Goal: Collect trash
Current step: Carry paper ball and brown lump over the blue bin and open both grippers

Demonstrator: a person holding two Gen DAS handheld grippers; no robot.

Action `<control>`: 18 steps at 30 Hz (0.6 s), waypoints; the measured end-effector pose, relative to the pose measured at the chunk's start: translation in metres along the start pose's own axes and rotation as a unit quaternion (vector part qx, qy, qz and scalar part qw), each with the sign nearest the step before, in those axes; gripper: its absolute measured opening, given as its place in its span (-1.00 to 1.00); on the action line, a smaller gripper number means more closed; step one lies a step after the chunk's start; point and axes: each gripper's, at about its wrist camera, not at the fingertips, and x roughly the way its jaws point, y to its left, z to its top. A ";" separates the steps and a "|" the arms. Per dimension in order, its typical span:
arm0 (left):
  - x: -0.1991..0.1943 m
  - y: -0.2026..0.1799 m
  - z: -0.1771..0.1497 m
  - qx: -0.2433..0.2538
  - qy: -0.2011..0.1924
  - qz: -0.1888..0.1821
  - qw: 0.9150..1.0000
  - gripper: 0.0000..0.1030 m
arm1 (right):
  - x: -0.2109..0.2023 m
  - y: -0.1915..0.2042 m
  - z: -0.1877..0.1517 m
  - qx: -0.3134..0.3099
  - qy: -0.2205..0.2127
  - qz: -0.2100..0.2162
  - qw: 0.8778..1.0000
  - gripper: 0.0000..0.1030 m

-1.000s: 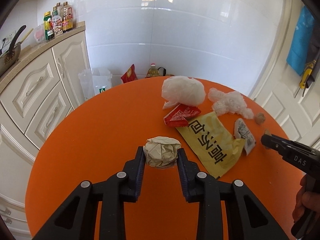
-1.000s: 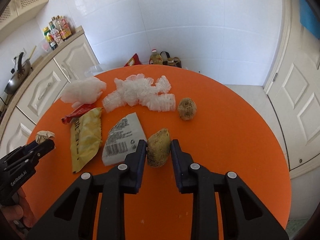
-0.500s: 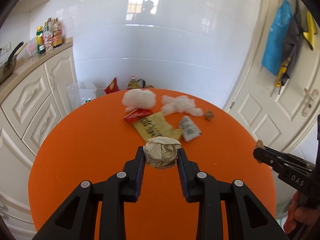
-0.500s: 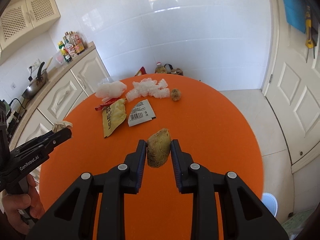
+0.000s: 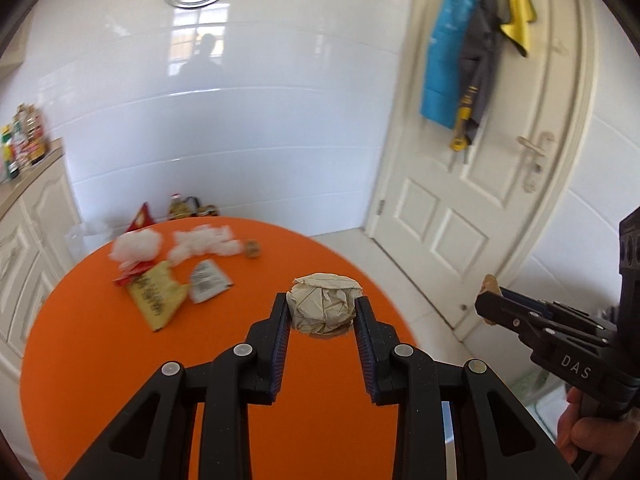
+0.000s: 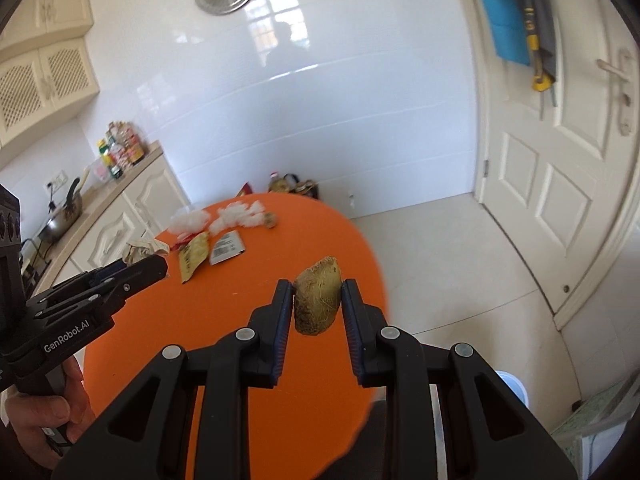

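My left gripper (image 5: 322,307) is shut on a crumpled beige paper ball (image 5: 323,303), held high above the round orange table (image 5: 120,360). My right gripper (image 6: 317,295) is shut on a brown peel-like scrap (image 6: 317,301), held up over the table's right edge. Left on the table are a white plastic wad (image 5: 136,245), white foam bits (image 5: 206,242), a red wrapper (image 5: 130,277), a yellow snack bag (image 5: 156,300), a silver sachet (image 5: 208,280) and a small brown ball (image 5: 253,249). The right gripper also shows in the left wrist view (image 5: 490,298), the left gripper in the right wrist view (image 6: 150,262).
Cream cabinets (image 6: 120,220) with bottles (image 6: 120,152) and a pan (image 6: 64,216) stand left of the table. A white door (image 5: 500,180) with hung cloths is on the right. A white bin rim (image 6: 512,388) shows on the floor at lower right. Bottles and a red bag (image 5: 140,218) sit by the wall.
Both grippers have risen and pulled back from the table with their trash, swinging right toward the door side. The trash left on the table looks smaller and farther away.
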 end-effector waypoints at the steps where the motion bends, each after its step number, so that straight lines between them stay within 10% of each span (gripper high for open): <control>1: 0.005 -0.016 0.001 0.010 0.003 -0.013 1.000 -0.47 | -0.008 -0.012 -0.002 0.008 -0.005 -0.011 1.000 -0.51; 18: 0.151 -0.166 0.007 0.134 0.147 -0.177 0.964 -0.46 | -0.049 -0.231 -0.063 0.173 0.031 -0.157 0.972 -0.51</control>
